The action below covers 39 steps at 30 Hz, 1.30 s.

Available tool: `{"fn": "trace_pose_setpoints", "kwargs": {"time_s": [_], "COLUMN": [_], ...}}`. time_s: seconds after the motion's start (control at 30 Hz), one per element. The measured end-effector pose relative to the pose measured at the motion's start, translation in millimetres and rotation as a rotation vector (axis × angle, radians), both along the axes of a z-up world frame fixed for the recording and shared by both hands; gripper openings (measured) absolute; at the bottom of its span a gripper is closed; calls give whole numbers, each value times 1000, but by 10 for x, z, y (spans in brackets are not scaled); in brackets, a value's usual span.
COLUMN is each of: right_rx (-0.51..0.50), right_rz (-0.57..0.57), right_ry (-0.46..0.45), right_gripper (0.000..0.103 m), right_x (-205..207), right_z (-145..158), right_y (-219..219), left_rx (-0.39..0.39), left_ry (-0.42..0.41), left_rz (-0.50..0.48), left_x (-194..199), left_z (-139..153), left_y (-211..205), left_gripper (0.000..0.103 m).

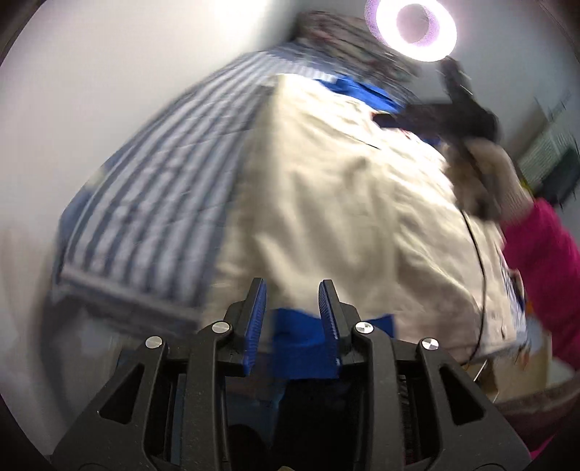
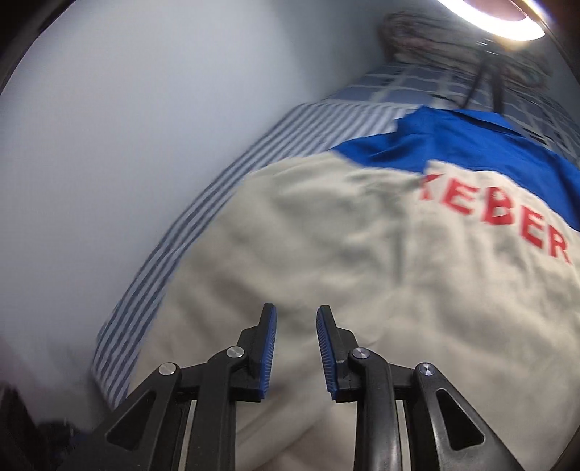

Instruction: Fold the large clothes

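A beige jacket (image 1: 326,203) with a blue collar (image 1: 362,90) and a blue hem band (image 1: 297,337) lies spread on a blue-and-white striped sheet (image 1: 156,188). My left gripper (image 1: 293,282) hangs over the hem edge with its jaws apart. The blue band shows in the gap below them, and the pads do not press on it. My right gripper (image 2: 297,307) stands open above the beige back panel (image 2: 326,253), nothing between its pads. Red letters (image 2: 507,217) run below the blue yoke (image 2: 453,145). From the left wrist, the right gripper (image 1: 467,108) is a dark blur.
A hand (image 1: 485,177) in a pink sleeve (image 1: 543,253) holds the right gripper, with a thin black cable (image 1: 478,253) trailing over the jacket. A ring light (image 1: 417,29) glares at the top. Checked bedding (image 2: 417,83) lies beyond the collar. A pale wall (image 2: 108,145) borders the bed.
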State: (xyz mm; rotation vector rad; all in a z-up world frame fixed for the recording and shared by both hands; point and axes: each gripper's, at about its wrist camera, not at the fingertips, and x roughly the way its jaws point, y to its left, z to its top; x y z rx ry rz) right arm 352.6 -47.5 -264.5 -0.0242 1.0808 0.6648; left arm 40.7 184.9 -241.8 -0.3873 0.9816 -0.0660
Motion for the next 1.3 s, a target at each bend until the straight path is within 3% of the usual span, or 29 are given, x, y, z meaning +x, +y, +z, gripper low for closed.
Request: {"fn": "trace_pose_setpoints", "kwargs": {"time_s": [0.1,0.27,0.33,0.5,0.53,0.57,0.73,0.83,1.0,1.13,1.2,1.23,1.27,1.3], "right_rx": [2,-60,-71,-50,-41,-35,3,33,-43,-95,-82,-70,-61,-49], "right_rz": [117,259,270,204,188,176,140,190,282,291,271,266,263,263], "right_ry": [31,38,29,51,62,71,87,104,105,38,59,57,47,39], "right_gripper": [25,25,26,29,30,30,32,32,32,30,30,30,31,31], "right_x": [-510,-1248,-1441,-1656,-1658,-1628,-1640,-1784,-2164,-2315,-2299,-2291,-2279,-2265], "right_z": [-115,-312,-344,-326,-327,-336,-233,-225,-471,-588,-537,-487,-431,-374], "right_y": [322,752,822,677,620,561,361,419,536,509,482,474,469,468], "left_rx": [-33,-182,-232,-265,-249,-214,-148,-38,-78,-55,-69,-77,-76,-76], "left_ry": [2,7,28,85,85,85,16,40,103,95,81,58,33,15], "left_rz": [52,77,39,-37,-63,-73,-38,-55,6,-3,6,20,40,59], "left_x": [-39,-79,-58,15,32,43,-58,-89,-9,14,-4,-26,-39,-69], "left_z": [-16,-79,-127,-320,-349,-347,-56,-146,-430,-415,-345,-281,-221,-176], "left_y": [204,395,340,24,-56,-121,-146,-210,-45,-78,-62,-29,18,62], "left_gripper": [30,30,30,29,8,3,2,2,2,3,7,18,42,56]}}
